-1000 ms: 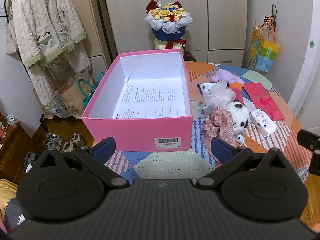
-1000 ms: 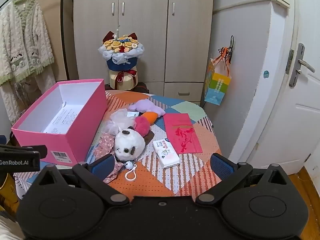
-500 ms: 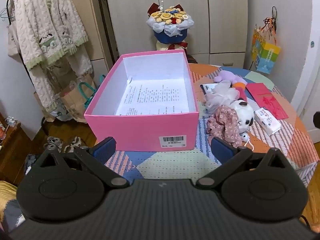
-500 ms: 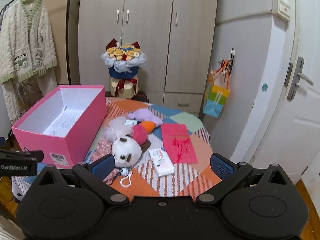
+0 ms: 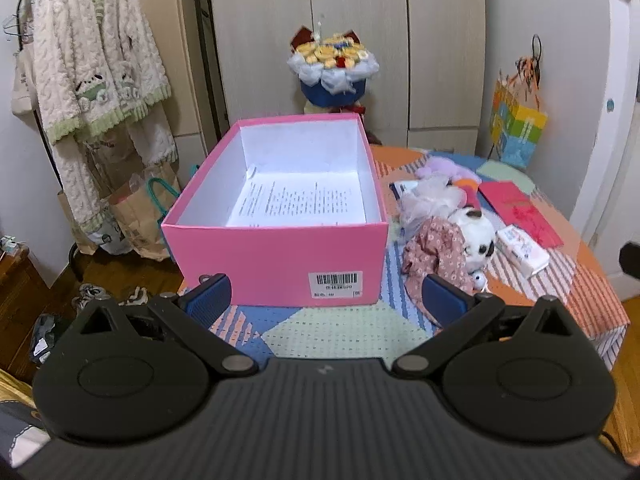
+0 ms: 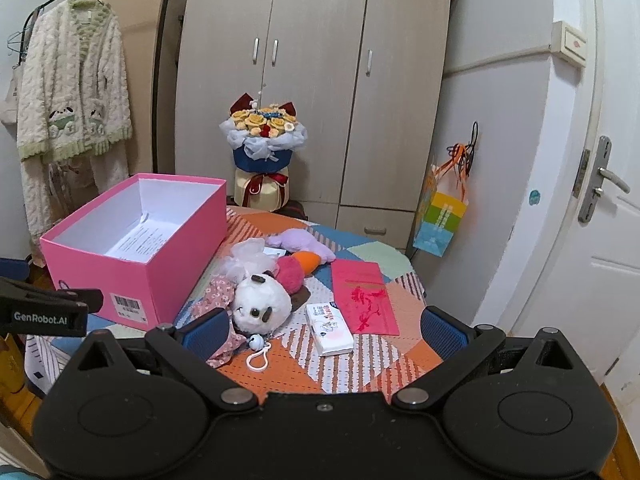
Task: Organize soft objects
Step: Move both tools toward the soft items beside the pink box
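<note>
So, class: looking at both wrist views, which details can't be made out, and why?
- Print on the sheet in the pink box: too small and blurred, left wrist view.
- Box floor: mostly hidden by its near wall, right wrist view.
- Floral cloth: partly covered by the panda plush and a fingertip.
- Tissue pack text: too small.

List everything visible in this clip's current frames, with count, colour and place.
Open pink cardboard box: 1, pink, table left; printed sheet inside.
Patchwork tablecloth: 1, multicolour, covering table.
White panda plush: 1, white, beside box.
Floral pink cloth: 1, left of panda.
Purple plush: 1, behind panda.
Magenta-orange plush: 1, between them.
Tissue pack: 1, white, right of panda.
Red envelope: 1, table right.
Flower bouquet: 1, yellow-blue, behind table.
Left claw: open, empty.
Right claw: open, empty.
</note>
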The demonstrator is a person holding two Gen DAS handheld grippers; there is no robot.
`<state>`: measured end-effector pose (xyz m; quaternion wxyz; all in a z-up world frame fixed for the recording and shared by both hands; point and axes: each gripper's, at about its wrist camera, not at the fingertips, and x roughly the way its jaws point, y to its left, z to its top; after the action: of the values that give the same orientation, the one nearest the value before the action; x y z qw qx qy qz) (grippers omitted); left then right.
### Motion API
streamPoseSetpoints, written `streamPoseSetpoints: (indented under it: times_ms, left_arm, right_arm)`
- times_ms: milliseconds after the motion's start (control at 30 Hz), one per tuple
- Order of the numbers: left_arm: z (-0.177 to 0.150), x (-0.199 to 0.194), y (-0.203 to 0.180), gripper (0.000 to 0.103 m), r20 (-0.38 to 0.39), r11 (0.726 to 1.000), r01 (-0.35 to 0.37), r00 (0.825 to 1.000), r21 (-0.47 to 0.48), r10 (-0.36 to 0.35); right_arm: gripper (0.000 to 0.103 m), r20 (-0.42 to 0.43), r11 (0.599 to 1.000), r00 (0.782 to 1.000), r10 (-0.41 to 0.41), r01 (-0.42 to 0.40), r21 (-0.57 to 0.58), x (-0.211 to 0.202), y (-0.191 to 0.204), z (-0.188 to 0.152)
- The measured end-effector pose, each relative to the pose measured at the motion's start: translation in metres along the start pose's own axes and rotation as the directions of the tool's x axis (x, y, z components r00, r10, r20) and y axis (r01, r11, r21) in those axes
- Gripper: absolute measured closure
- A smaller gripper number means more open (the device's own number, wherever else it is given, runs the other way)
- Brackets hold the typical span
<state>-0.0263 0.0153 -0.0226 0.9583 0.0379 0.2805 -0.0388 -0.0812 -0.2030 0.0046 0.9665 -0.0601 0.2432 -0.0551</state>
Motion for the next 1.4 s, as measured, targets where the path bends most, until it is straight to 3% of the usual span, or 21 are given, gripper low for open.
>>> streamPoseSetpoints:
  times_ms: [100, 433, 933, 1400]
  left_arm:
    - [-0.005, -0.007, -0.002, 0.000, 0.037, 1.000, -0.008, 0.999, 0.000, 0.008]
    - [-0.023, 0.000, -0.008, 0.000, -0.016, 1.000, 0.024, 1.000, -0.009, -0.024]
    - [-0.026, -0.012, -0.007, 0.000, 0.046, 0.996, 0.088, 0.995, -0.036, -0.086]
    - [-0.026, -0.019, -0.014, 0.000, 0.082, 0.998, 0.055, 0.995, -0.015, -0.054]
  right_arm:
    - [0.000, 0.018, 1.000, 1.000, 0.003, -0.003, -0.001, -0.003, 0.000, -0.007]
    - [0.000, 0.009, 1.000, 1.000, 0.025, -0.025, 0.014, -0.008, -0.002, -0.023]
    - [0.000, 0.031, 0.999, 0.999, 0.029, -0.030, 0.036, -0.010, -0.010, -0.031]
    - [0.000, 0.074, 0.998, 0.996, 0.052, -0.054, 0.033, -0.014, -0.017, -0.033]
